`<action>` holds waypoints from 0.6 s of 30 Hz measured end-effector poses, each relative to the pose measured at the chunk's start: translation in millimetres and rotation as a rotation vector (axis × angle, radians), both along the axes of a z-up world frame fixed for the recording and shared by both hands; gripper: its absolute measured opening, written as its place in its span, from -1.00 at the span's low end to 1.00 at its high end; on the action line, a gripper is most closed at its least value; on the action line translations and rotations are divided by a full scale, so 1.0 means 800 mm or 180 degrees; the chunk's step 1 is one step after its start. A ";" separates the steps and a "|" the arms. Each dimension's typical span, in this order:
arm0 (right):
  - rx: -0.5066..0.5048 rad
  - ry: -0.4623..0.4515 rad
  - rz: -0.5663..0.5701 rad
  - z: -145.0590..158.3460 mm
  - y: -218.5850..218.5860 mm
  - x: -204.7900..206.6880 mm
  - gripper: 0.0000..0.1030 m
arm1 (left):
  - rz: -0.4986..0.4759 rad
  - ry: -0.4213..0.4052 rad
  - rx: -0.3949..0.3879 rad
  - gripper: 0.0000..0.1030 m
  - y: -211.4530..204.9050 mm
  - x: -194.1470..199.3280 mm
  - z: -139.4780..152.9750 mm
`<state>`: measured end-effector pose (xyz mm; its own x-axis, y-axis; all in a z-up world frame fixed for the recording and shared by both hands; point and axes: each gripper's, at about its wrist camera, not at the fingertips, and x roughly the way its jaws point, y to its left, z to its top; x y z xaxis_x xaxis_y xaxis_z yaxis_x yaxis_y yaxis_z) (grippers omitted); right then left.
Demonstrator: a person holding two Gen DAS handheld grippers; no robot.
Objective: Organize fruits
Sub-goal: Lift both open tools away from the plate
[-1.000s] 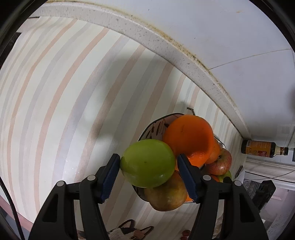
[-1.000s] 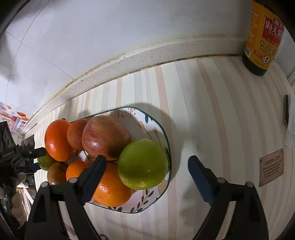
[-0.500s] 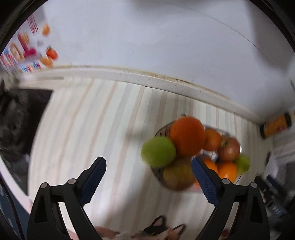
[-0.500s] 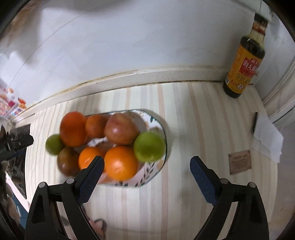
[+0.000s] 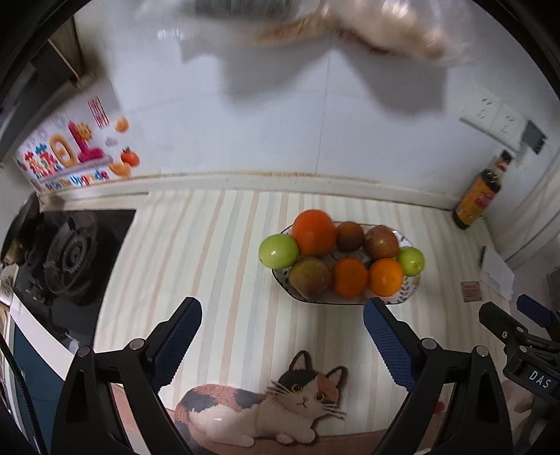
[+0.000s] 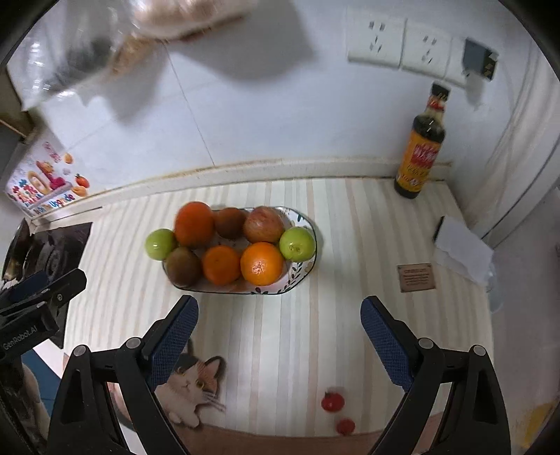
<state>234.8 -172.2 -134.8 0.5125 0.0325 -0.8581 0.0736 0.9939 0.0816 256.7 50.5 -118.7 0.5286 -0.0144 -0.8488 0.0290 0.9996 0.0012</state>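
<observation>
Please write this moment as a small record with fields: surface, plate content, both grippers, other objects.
surface: striped counter
plate: oval patterned plate, eight fruits piled on it
green apples: one at each end
left gripper: open, holds nothing
right gripper: open, holds nothing
other: sauce bottle upright by the wall; gas burner at left

Far above the fingers, a blurred clear bag (image 5: pixel 350 31) smears along the top edge of both views, its contents unreadable. Beyond the left fingers, the stove burner (image 5: pixel 70 252) is cut by the frame's dark rim. Right of the fingers, the small brown label (image 6: pixel 416 277) carries print too small to read.
</observation>
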 end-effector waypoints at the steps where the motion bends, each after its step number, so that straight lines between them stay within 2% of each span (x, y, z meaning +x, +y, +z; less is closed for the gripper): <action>1: 0.0010 -0.0053 0.0001 0.012 0.001 -0.012 0.87 | -0.0027 -0.0046 0.0001 0.84 0.000 -0.011 0.010; 11: 0.0019 -0.0386 0.0000 0.098 0.013 -0.101 0.87 | -0.0202 -0.0286 -0.0024 0.84 -0.004 -0.090 0.077; 18: -0.0030 -0.0513 0.0054 0.134 0.023 -0.139 0.87 | -0.0230 -0.0400 -0.0076 0.84 -0.002 -0.123 0.103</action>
